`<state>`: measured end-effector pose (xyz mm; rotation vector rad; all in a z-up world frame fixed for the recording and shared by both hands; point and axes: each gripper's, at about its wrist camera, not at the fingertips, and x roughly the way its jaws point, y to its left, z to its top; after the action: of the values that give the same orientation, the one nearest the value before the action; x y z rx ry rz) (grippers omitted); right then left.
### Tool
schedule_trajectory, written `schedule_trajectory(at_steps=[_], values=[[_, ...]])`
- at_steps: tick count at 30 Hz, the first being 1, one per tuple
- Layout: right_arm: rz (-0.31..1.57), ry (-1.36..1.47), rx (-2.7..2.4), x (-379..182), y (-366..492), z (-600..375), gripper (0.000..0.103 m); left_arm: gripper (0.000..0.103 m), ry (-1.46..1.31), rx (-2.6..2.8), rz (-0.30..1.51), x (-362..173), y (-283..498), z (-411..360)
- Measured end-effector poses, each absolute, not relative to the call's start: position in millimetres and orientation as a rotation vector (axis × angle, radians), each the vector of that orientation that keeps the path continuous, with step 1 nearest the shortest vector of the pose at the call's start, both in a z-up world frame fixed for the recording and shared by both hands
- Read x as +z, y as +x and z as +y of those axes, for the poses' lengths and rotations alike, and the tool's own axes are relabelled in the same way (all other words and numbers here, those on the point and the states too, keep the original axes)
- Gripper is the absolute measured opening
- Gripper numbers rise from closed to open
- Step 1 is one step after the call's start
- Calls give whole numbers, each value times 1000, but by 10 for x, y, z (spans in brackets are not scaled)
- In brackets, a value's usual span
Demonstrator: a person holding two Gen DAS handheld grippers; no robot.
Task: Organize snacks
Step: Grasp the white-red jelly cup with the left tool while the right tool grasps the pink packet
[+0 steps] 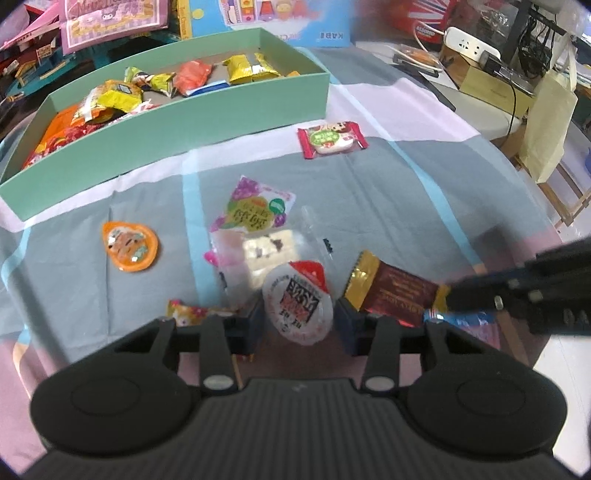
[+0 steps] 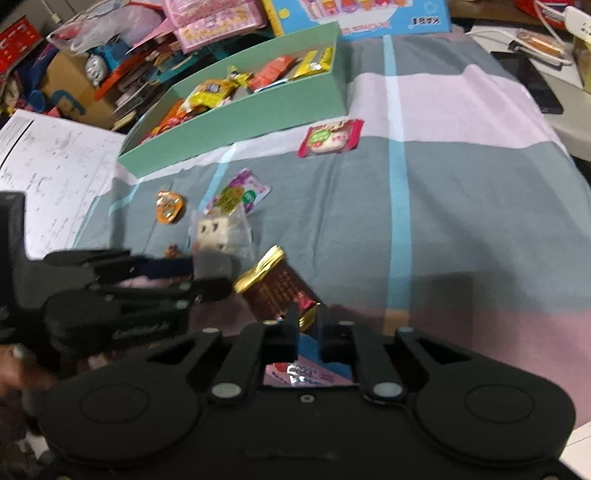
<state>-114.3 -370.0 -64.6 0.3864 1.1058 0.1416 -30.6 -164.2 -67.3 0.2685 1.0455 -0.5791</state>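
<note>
A green box [image 1: 184, 122] holding several snacks stands at the back left, also in the right wrist view [image 2: 240, 118]. My left gripper [image 1: 298, 317] is shut on a round white jelly cup with a red tab [image 1: 297, 302]. My right gripper [image 2: 307, 321] is shut on the gold end of a dark red chocolate bar [image 2: 277, 288], which also shows in the left wrist view [image 1: 395, 291]. An orange jelly cup [image 1: 130, 246], a purple and yellow packet [image 1: 255, 210], a clear packet [image 1: 266, 251] and a red and pink packet [image 1: 332, 139] lie loose on the cloth.
The cloth [image 1: 369, 192] is grey, pink and blue. Toy boxes and books [image 1: 110, 22] are piled behind the green box. A power strip [image 1: 469, 44] and cardboard boxes sit at the back right. A small pink candy [image 1: 184, 312] lies by my left finger.
</note>
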Motion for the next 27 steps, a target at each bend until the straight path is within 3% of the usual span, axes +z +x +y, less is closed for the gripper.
schedule_trajectory(at_steps=[2, 7, 11, 12, 20, 22, 23, 24, 27], values=[[1112, 367, 158, -654, -1171, -3670, 31, 42, 247, -570, 1060, -697, -245, -1618], [1104, 325, 187, -583, -1203, -3603, 33, 42, 222, -552, 1064, -715, -155, -1550], [1109, 247, 231, -535, -1225, -3481, 62, 42, 211, -555, 1064, -719, -141, -1520], [1116, 210, 247, -533, -1237, -3432, 65, 42, 209, -554, 1065, -720, -139, -1514], [1159, -91, 342, -618, -1340, -3179, 65, 42, 179, -541, 1072, -711, -129, -1427], [1155, -184, 345, -675, -1313, -3124, 58, 42, 178, -541, 1072, -710, -130, -1418], [1147, -197, 337, -668, -1291, -3132, 46, 42, 177, -541, 1072, -710, -129, -1414], [1146, -177, 326, -652, -1242, -3159, 25, 42, 175, -541, 1073, -711, -126, -1414], [1139, -92, 252, -655, -1068, -3252, 9, 43, 179, -541, 1070, -714, -112, -1436]])
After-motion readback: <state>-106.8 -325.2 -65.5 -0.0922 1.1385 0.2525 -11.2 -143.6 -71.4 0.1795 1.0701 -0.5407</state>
